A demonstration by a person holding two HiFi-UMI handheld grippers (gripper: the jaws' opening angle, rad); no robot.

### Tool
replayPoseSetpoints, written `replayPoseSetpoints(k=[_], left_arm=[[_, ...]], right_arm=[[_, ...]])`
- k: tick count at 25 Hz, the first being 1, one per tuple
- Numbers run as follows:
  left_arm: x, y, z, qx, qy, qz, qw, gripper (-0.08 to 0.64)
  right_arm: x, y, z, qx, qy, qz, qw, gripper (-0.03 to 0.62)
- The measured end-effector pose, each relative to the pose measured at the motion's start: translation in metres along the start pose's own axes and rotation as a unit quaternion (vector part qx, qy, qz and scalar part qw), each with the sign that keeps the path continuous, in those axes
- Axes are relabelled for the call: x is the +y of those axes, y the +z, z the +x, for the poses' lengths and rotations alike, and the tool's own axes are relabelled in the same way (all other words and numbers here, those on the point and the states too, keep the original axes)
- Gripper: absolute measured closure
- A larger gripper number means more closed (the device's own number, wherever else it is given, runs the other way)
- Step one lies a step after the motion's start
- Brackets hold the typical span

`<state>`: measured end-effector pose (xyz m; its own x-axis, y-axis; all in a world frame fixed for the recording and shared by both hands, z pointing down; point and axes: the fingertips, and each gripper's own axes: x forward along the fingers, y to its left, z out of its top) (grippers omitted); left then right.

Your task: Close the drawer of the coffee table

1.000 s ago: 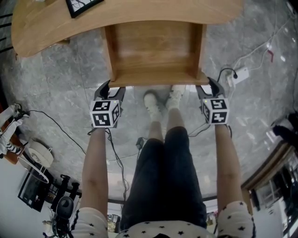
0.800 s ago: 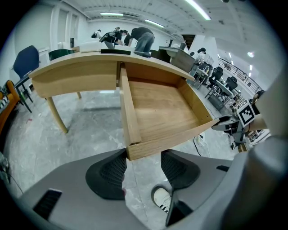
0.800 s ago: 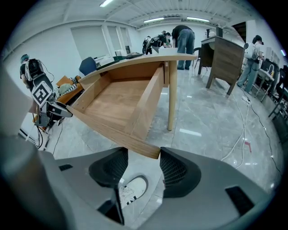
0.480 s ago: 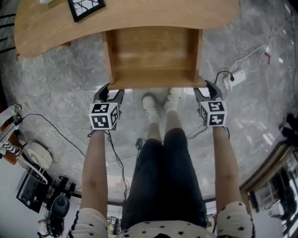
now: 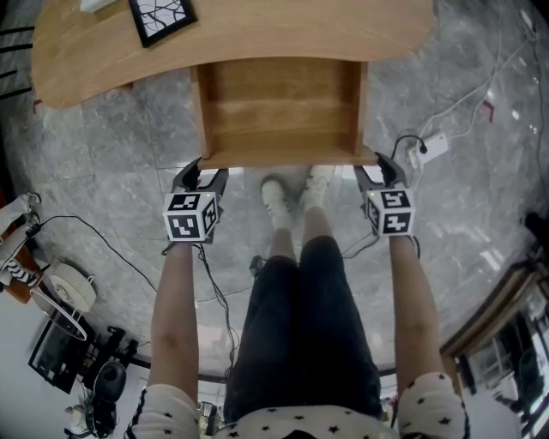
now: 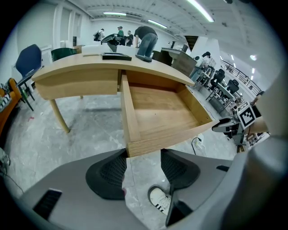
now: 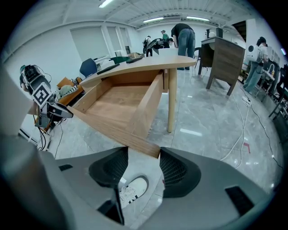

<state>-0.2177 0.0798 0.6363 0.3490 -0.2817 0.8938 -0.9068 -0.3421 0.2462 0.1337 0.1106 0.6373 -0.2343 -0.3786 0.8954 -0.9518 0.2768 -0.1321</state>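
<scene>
The wooden coffee table [image 5: 257,34] spans the top of the head view, and its empty drawer [image 5: 279,111] stands pulled out toward me. My left gripper [image 5: 200,175] is open, its jaws at the left corner of the drawer front [image 6: 168,137]. My right gripper [image 5: 377,171] is open too, its jaws at the front's right corner [image 7: 155,152]. In both gripper views the corner sits at the mouth of the jaws. I cannot tell whether the pads touch the wood.
A framed black-and-white picture [image 5: 160,17] lies on the table top. A white power strip [image 5: 431,146] and cables lie on the marble floor at right. White shoes [image 5: 279,197] stand under the drawer front. Equipment and a cable [image 5: 77,227] sit at left.
The drawer has slid part way back under the table, and both grippers have moved forward with its front. Both stay open.
</scene>
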Motion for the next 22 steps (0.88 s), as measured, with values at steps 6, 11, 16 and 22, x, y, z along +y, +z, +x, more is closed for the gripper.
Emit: replayPoseSetpoints(k=[6, 11, 16, 22], left_arm=[[0.0, 0.009, -0.008, -0.005, 0.003, 0.0, 1.0, 0.31], [0.001, 0.013, -0.012, -0.006, 0.003, -0.002, 1.0, 0.311], [-0.001, 0.016, -0.017, -0.006, 0.004, -0.004, 1.0, 0.31], [-0.001, 0.02, -0.023, -0.008, 0.006, -0.006, 0.9999, 0.311]], right_arm=[[0.002, 0.006, -0.008, -0.002, 0.003, 0.002, 1.0, 0.364], [0.002, 0.01, -0.011, -0.004, 0.005, 0.006, 1.0, 0.364], [0.002, 0.014, -0.017, -0.001, 0.009, 0.002, 1.0, 0.368], [0.003, 0.018, -0.022, -0.003, 0.011, 0.003, 1.0, 0.368]])
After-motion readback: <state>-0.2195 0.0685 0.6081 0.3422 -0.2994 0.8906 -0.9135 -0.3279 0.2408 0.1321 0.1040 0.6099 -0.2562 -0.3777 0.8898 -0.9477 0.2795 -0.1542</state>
